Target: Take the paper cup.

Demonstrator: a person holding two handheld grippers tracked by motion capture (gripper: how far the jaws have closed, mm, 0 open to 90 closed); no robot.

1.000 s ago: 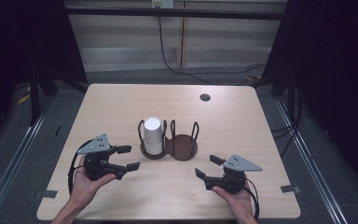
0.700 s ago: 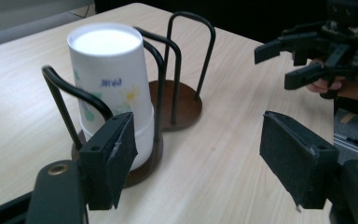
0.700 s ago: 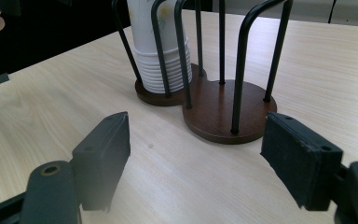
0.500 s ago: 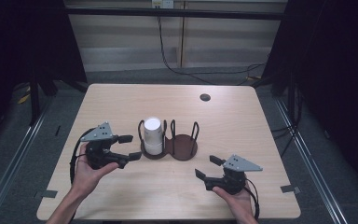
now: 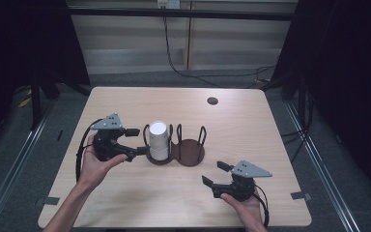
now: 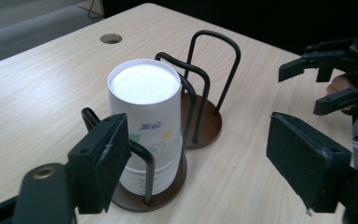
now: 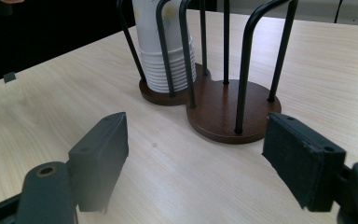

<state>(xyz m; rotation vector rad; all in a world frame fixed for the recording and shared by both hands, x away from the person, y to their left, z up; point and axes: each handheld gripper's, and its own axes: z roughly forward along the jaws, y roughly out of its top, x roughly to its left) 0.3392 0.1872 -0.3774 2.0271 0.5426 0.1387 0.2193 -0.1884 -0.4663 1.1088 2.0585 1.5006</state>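
Note:
A stack of white paper cups [image 5: 158,140] [image 6: 144,107] [image 7: 168,60] stands upside down in the left bay of a dark two-bay wire holder [image 5: 189,152] [image 6: 205,121] [image 7: 223,112]; the right bay is bare. My left gripper [image 5: 137,141] [image 6: 200,163] is level just left of the stack. Its jaws have just been opening and now stand wide, pads off the cups. My right gripper [image 5: 213,173] [image 7: 191,163] [image 6: 303,88] rests near the front right, pointing at the holder. Its jaws have just been opening a little, with nothing between them.
A round cable hole [image 5: 212,100] [image 6: 111,38] sits in the wooden table [image 5: 251,130] at the back right. Dark curtains flank the table, and cables run along the floor behind it.
My left gripper has moved up and right to the cup stack, and its jaws have spread wider. The right gripper has stayed where it was.

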